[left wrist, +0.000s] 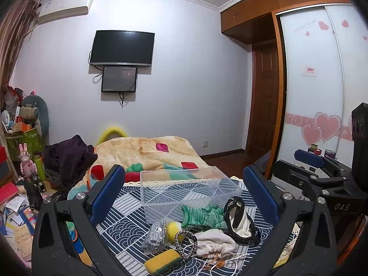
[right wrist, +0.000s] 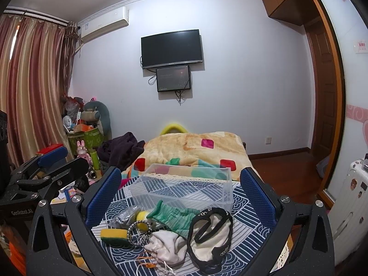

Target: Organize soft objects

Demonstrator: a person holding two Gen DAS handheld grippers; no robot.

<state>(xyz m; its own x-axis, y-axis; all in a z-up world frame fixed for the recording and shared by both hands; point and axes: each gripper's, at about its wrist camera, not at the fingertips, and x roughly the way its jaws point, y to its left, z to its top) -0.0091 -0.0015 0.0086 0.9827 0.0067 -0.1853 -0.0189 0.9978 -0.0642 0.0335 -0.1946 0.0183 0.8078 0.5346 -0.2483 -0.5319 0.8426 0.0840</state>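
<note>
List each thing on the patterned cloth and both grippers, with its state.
Clear box: upright, empty, no lid.
Green glove: lying flat in front of the box.
Sponge: lying flat, loose.
White pouch: crumpled, drawstring loose.
Black-trimmed bag: lying open.
Left gripper: open, holding nothing.
Right gripper: open, holding nothing.

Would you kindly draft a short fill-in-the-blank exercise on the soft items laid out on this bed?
1. The clear plastic box currently holds ____ items.
2. The green glove lies ____ the box, on the patterned cloth.
3. The sponge is yellow with a ____ layer.
4. Both the left claw and right claw are ____.

Missing words: no; outside; green; open
</note>
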